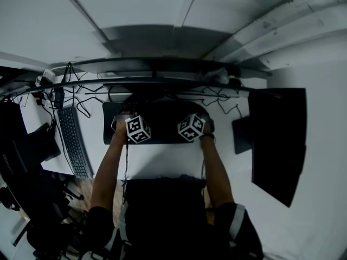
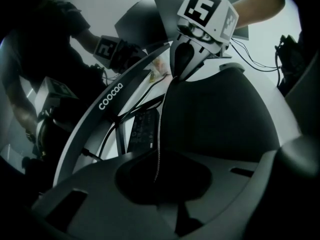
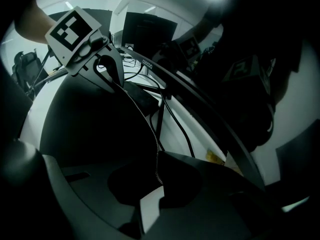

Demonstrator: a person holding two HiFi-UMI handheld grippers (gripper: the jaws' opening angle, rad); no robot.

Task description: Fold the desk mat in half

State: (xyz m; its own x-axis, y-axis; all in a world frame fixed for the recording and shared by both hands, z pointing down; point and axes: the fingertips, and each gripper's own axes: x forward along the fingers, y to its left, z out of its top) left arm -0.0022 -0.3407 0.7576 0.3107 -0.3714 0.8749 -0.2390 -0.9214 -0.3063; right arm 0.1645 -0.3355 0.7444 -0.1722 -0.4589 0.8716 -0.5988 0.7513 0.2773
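Note:
A black desk mat point(image 1: 162, 112) lies on the white desk point(image 1: 162, 161) in front of the person. Both grippers sit at its near edge, marker cubes up. My left gripper point(image 1: 133, 122) is shut on the mat's stitched edge point(image 2: 159, 149), which runs straight into its jaws point(image 2: 157, 179). My right gripper point(image 1: 194, 121) is shut on the same edge point(image 3: 152, 139), close to its own jaws point(image 3: 159, 181). The edge stretches from one gripper to the other: the right gripper point(image 2: 187, 59) shows in the left gripper view, and the left gripper point(image 3: 107, 66) in the right gripper view. The dark mat surface point(image 2: 220, 114) point(image 3: 90, 119) hangs beside the edge.
A curved monitor point(image 1: 162, 69) with tangled cables point(image 1: 92, 93) lines the desk's back edge; its rim point(image 2: 107, 101) shows close by. A keyboard point(image 1: 73, 140) lies at the left, a black screen point(image 1: 276, 140) and a dark pad point(image 1: 241, 134) at the right. A chair point(image 1: 21, 150) stands far left.

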